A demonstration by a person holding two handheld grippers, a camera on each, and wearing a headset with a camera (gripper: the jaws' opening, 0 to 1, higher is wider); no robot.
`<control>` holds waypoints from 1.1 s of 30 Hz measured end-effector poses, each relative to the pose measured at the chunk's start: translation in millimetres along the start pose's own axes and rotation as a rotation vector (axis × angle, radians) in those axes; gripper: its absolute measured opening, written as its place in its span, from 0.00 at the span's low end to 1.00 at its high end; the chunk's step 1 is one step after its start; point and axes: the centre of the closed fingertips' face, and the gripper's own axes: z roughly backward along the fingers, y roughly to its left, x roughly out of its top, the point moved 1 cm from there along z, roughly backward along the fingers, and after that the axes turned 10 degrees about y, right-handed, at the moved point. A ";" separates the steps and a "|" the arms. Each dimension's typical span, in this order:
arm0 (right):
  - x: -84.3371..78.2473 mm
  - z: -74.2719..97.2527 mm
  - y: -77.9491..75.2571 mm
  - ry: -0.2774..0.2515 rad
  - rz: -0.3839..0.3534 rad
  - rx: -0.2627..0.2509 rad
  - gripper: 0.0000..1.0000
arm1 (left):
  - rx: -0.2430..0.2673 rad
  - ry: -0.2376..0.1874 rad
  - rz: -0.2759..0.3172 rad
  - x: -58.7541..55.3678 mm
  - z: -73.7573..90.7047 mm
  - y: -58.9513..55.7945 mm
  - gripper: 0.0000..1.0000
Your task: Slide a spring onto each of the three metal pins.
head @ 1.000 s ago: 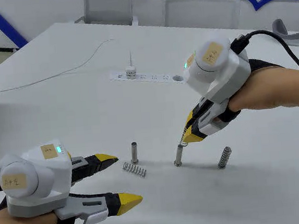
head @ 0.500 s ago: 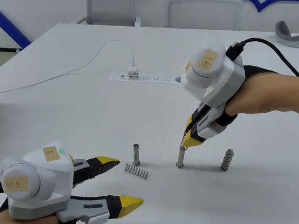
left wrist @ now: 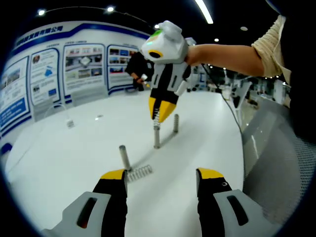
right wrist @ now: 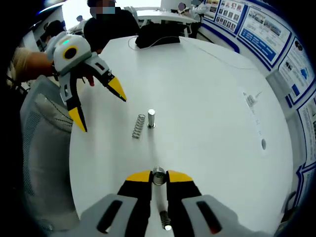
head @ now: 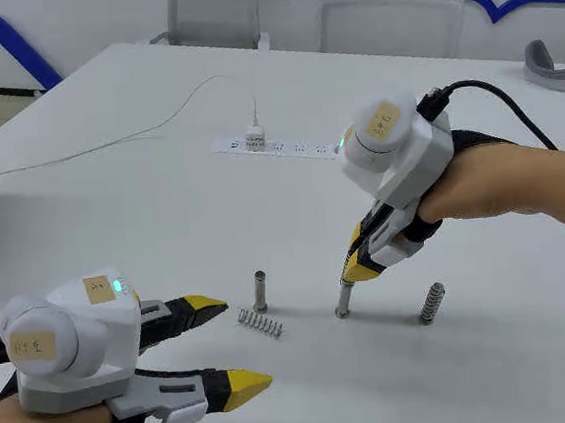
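A spring (right wrist: 158, 176) clamped between right gripper (head: 351, 269) tips, over middle pin (head: 343, 300); left gripper (head: 242, 342) jaws apart

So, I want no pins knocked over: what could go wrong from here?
The right gripper holds a spring at the tip of the middle pin; released off-centre, it might catch and tip that pin. The open left gripper sits close to the loose spring and the bare pin; a careless move could knock either.

Bright, even overhead light, soft shadows, sharp focus; fisheye views bend at edges.
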 end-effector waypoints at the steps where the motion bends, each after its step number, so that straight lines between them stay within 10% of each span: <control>1: 0.0 -1.5 0.3 0.003 -0.001 0.003 0.12 | 0.001 0.000 0.001 -0.2 0.2 0.3 0.57; 33: -8.2 -44.3 -1.2 0.071 -0.016 0.027 0.13 | -0.002 0.004 0.010 -4.3 -1.6 -0.3 0.57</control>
